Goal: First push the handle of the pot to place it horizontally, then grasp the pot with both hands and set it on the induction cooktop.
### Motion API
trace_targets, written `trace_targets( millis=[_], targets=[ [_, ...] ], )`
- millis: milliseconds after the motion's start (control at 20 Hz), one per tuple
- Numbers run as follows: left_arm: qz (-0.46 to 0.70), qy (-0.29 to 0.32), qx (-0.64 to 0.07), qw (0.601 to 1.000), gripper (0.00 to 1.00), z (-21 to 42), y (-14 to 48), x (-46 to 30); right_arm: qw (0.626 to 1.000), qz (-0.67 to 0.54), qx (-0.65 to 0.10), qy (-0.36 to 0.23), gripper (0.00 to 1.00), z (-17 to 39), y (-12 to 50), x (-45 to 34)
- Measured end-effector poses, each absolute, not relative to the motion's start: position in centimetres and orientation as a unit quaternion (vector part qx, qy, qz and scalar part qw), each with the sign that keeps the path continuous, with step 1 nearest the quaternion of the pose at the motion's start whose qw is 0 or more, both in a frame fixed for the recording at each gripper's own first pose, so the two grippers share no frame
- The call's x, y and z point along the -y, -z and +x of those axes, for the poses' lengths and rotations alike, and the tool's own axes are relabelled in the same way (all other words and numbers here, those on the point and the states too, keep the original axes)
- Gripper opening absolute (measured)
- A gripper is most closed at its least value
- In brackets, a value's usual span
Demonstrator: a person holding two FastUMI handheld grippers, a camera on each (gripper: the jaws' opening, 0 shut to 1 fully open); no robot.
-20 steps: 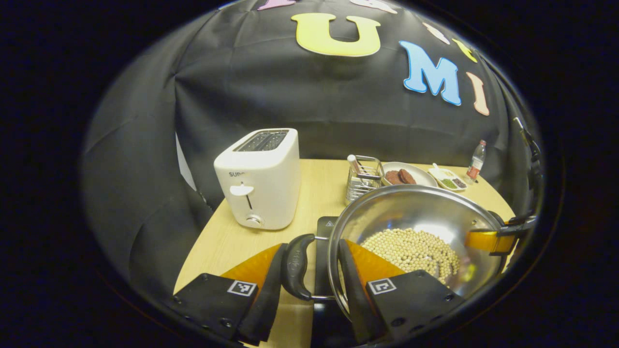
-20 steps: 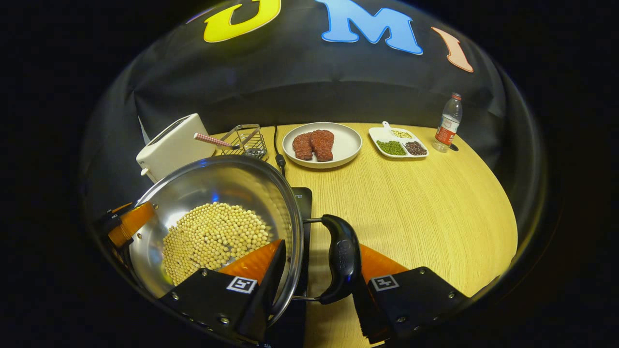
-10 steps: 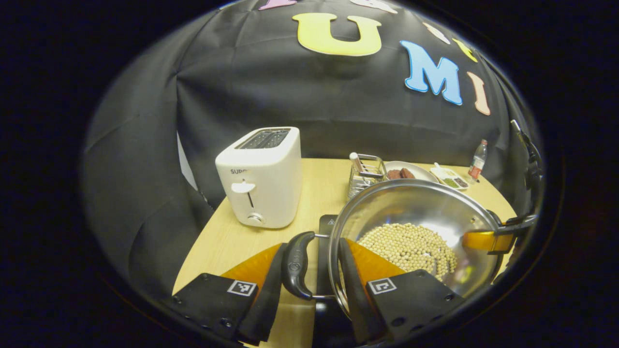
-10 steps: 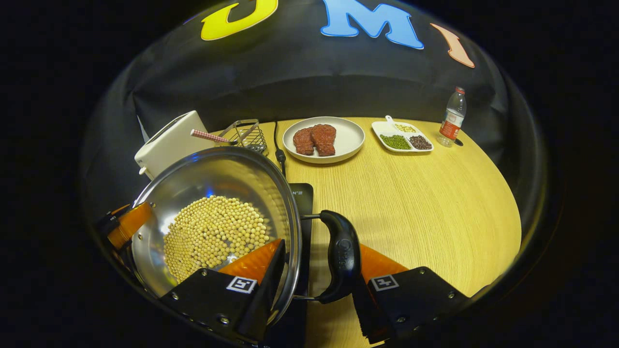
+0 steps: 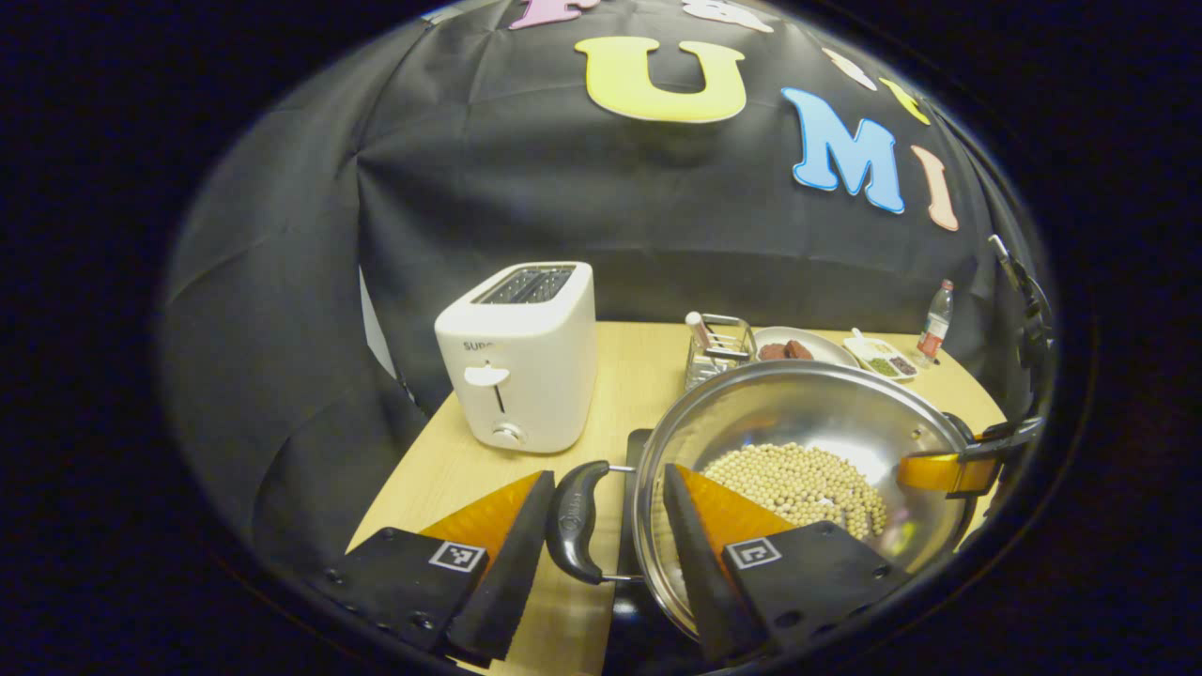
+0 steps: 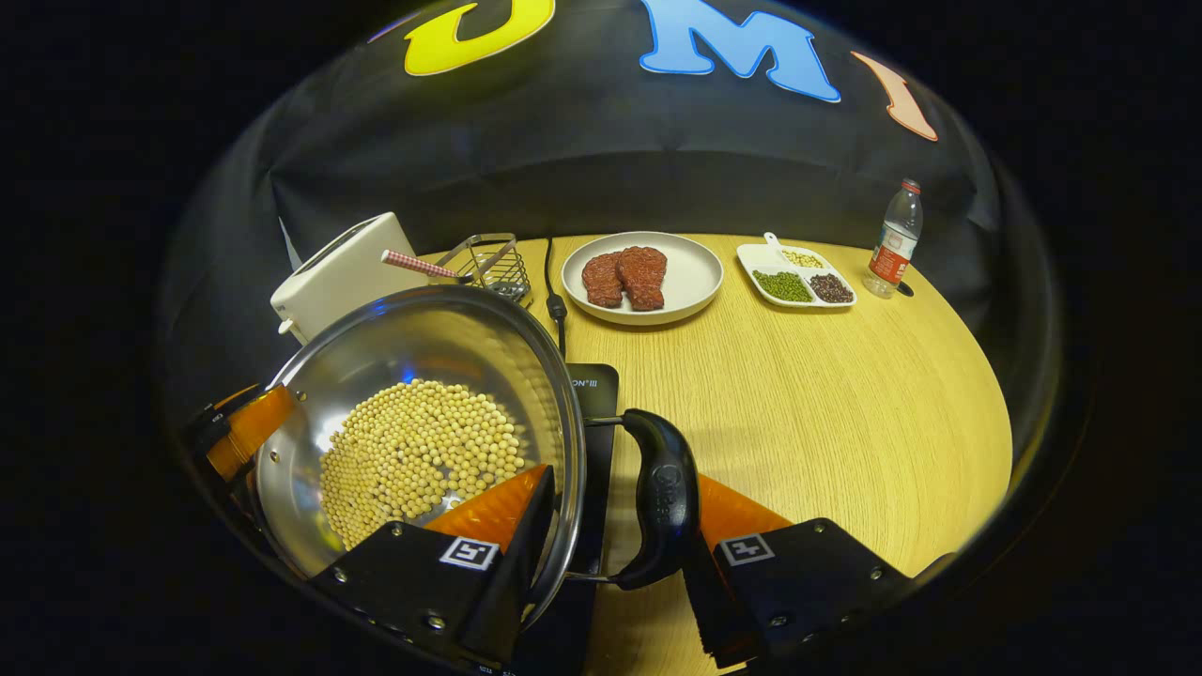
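A steel pot (image 6: 423,357) holding several yellow beans hangs over the black induction cooktop (image 6: 593,394); whether it touches the cooktop I cannot tell. My left gripper (image 5: 608,471) is shut on the pot's left black handle (image 5: 575,521), one finger outside the handle and the other inside the pot wall. My right gripper (image 6: 624,474) clamps the right black handle (image 6: 665,512) the same way. The pot (image 5: 798,413) in the left gripper view has the right gripper's orange finger at its far rim, and the cooktop (image 5: 640,449) peeks out beside it.
On the wooden table (image 6: 845,404), a white toaster (image 5: 521,361) stands at the back left, beside a wire rack (image 6: 484,263). A plate (image 6: 695,282) with meat, a divided dish (image 6: 796,277) and a bottle (image 6: 897,239) line the back. A black cable (image 6: 554,300) runs to the cooktop.
Both grippers and the pot have shifted slightly together; the toaster and the dishes sit a little lower and further right in the views. Both grips are unchanged.
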State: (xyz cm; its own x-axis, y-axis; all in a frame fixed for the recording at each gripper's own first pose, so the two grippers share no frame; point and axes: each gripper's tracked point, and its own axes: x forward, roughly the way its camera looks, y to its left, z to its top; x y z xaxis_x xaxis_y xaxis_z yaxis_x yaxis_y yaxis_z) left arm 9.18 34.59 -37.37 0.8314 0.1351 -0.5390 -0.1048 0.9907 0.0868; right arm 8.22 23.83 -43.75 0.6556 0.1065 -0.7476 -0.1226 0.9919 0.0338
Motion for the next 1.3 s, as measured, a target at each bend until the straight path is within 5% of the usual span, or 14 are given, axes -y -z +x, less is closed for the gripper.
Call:
trace_targets(
  millis=[50,100,300,750,1300],
  targets=[
    [0.027,-0.065,-0.278,0.958,0.77,9.0,37.0,-34.6,0.915,-0.013,-0.398,-0.062,0.72,8.7,43.1,-23.6],
    [0.028,-0.071,-0.274,0.959,0.92,8.7,36.3,-34.8,0.922,-0.018,-0.382,-0.063,0.78,9.1,42.2,-23.6],
    [0.019,-0.101,-0.245,0.964,0.93,7.3,32.5,-35.6,0.943,-0.032,-0.323,-0.077,0.93,9.7,37.8,-23.6],
    [0.034,-0.067,-0.118,0.99,0.93,6.9,15.5,-23.1,0.983,-0.012,-0.164,-0.081,0.93,8.8,20.2,-17.4],
    [0.014,0.0,-0.053,0.998,0.97,4.9,5.9,-2.4,0.995,-0.01,-0.085,-0.053,0.93,4.1,8.4,-4.7]
  ],
)
